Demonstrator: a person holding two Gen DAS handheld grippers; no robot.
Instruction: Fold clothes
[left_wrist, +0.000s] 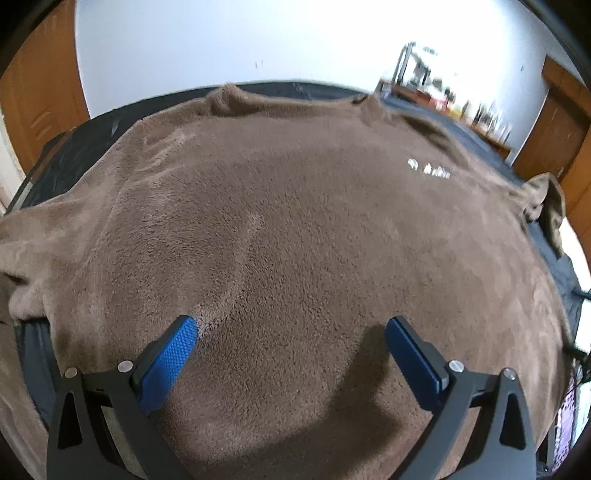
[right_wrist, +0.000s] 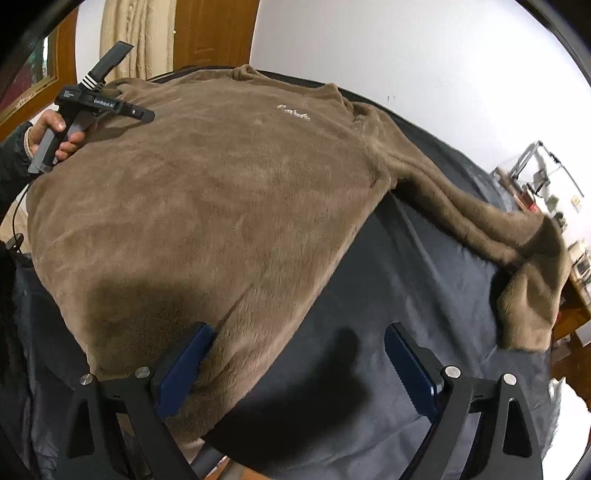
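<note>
Brown fleece sweater (right_wrist: 207, 192) lies spread flat, front up, on dark sheet (right_wrist: 388, 295); one sleeve (right_wrist: 461, 218) stretches away from the body. Right gripper (right_wrist: 295, 365): fingers apart, straddling the hem corner. Left gripper (left_wrist: 291, 347): fingers apart, low over the body. Judgement: any fold needs both fabric layers pinched together.

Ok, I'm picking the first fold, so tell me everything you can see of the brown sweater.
The brown sweater looks like plush fleece, spread flat and front-up on a dark sheet, small white lettering on the chest. One sleeve stretches sideways, its cuff doubled over. Right tongs straddle the hem edge, open; left tongs hover open over the body.
</note>
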